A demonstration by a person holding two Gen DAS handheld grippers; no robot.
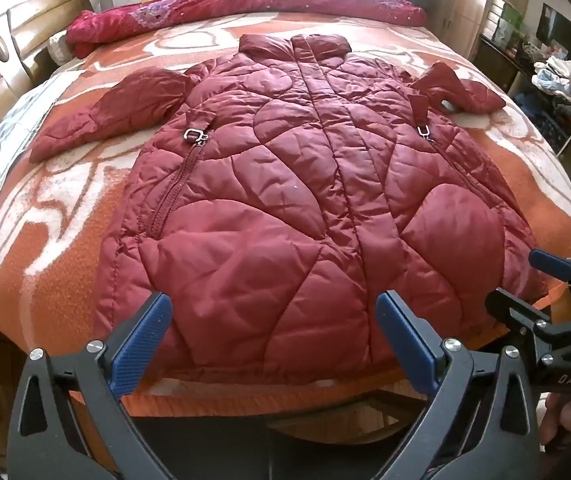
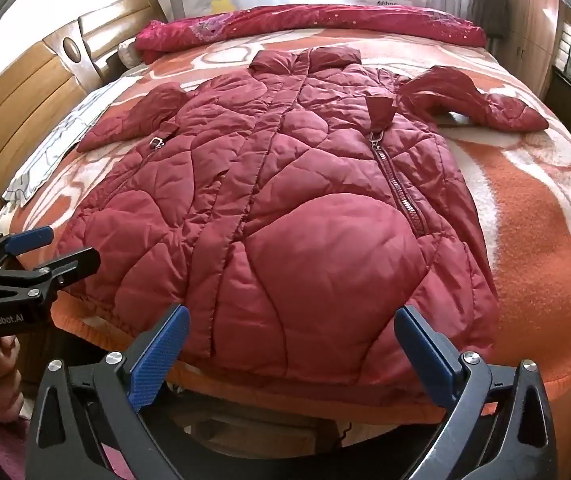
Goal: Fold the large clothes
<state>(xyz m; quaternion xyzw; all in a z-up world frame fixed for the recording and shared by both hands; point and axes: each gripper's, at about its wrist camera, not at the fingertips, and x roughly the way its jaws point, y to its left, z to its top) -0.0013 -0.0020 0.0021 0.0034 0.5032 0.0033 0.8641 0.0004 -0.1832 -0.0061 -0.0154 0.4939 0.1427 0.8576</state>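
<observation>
Grippers wide open, holding nothing | my left gripper (image 1: 273,344) and right gripper (image 2: 291,356) hover at the near hem of the red coat (image 1: 305,208), spread flat on the orange blanket (image 2: 525,248) | left view shows cluttered shelves (image 1: 557,92) far right | right view shows the wooden headboard (image 2: 25,92) left

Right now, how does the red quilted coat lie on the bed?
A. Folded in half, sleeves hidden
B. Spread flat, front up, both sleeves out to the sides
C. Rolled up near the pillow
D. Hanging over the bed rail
B: the coat lies spread flat on the blanket, front zipper up, one sleeve out to each side.
</observation>
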